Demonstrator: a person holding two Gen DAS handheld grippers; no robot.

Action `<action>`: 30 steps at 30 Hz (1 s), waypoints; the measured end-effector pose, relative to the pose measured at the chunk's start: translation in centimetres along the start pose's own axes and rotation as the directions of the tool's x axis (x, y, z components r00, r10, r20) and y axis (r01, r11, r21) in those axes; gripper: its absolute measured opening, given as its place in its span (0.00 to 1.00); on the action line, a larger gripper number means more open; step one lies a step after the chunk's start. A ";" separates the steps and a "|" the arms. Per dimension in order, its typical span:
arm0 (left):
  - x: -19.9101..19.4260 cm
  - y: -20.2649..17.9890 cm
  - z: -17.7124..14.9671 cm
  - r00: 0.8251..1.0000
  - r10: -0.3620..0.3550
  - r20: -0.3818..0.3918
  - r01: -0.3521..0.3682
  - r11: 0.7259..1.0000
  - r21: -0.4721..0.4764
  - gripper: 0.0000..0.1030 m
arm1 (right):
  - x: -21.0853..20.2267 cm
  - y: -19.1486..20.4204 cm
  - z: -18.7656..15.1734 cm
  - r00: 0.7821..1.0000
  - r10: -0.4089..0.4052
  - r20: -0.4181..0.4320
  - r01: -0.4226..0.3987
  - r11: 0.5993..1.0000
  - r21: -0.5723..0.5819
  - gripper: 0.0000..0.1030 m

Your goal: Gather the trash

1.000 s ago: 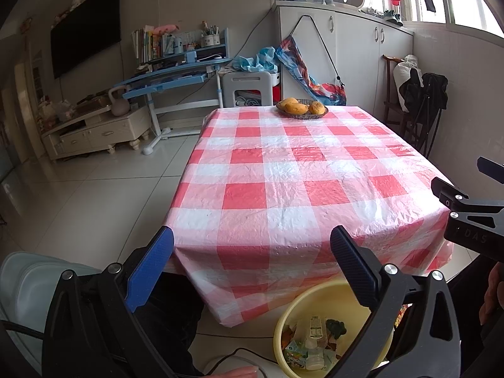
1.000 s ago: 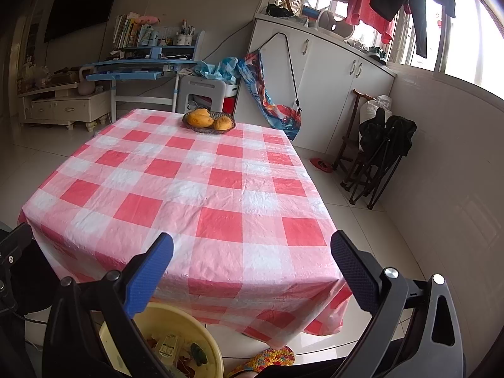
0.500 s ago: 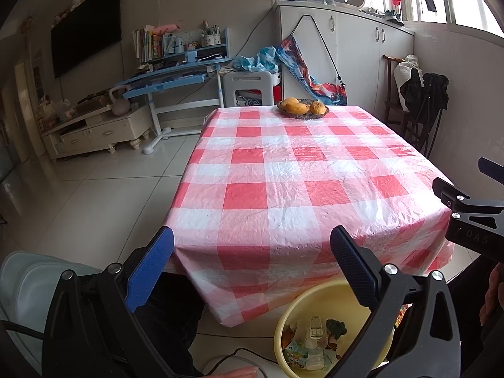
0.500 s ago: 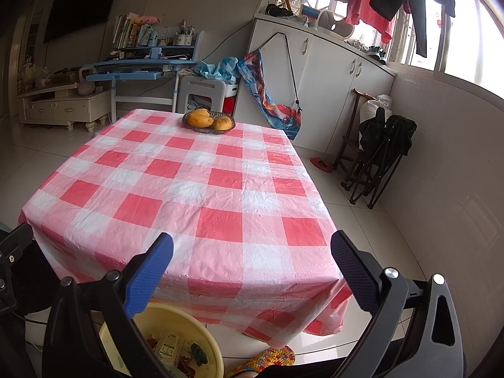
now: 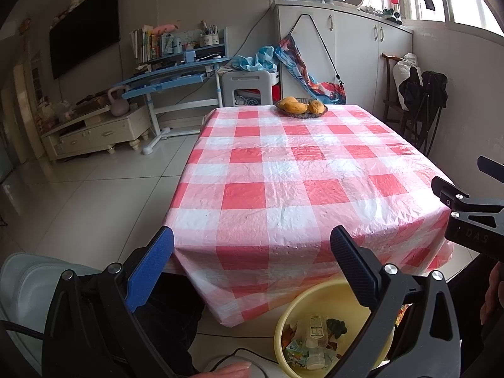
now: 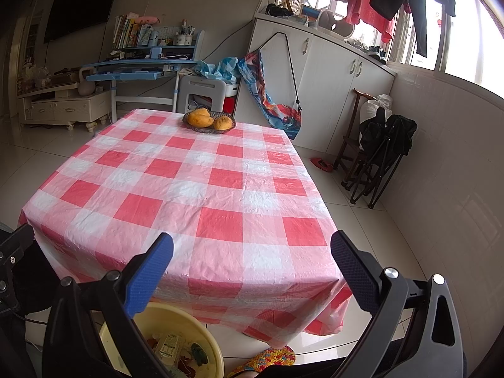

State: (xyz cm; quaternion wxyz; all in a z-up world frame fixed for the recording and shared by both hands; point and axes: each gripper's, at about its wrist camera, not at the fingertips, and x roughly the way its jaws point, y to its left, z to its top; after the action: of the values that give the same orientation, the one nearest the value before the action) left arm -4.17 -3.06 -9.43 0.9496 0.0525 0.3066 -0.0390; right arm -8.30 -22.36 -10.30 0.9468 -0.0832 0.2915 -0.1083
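A yellow basin [image 5: 334, 296] sits on the floor below the table's near edge and holds trash [image 5: 315, 335]: a small bottle, wrappers and scraps. It also shows in the right wrist view [image 6: 176, 315]. My left gripper [image 5: 252, 258] is open and empty, held above the basin and in front of the table's near edge. My right gripper [image 6: 252, 261] is open and empty at the same edge, to the right of the left one. The red and white checked tablecloth [image 5: 299, 176] bears only a fruit basket.
A basket of mangoes [image 5: 301, 107] stands at the table's far end. A pale chair [image 5: 22, 283] is at the lower left. Folded chairs [image 6: 378, 157] stand by the right wall. A blue desk [image 5: 176, 78] and white cabinets [image 5: 346, 47] lie beyond the table.
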 end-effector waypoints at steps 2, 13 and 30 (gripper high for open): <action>0.0 0.0 0.0 1.000 0.000 0.001 0.000 1.000 0.001 0.93 | 0.0 0.0 0.0 1.000 0.000 0.000 0.000 1.000 0.001 0.93; -0.1 0.0 0.1 1.000 -0.011 -0.001 0.011 1.000 -0.001 0.93 | 0.1 0.1 -0.1 1.000 0.001 -0.001 -0.001 1.000 -0.003 0.93; 0.1 -0.7 0.1 1.000 0.015 -0.009 -0.015 0.999 0.033 0.93 | 0.2 0.1 -0.2 1.000 0.004 -0.008 -0.004 1.000 -0.003 0.93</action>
State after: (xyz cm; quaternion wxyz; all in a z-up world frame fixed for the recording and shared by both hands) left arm -4.15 -3.77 -9.48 0.9474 0.0708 0.3099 -0.0368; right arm -8.23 -22.33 -10.62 0.9456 -0.0836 0.2959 -0.1064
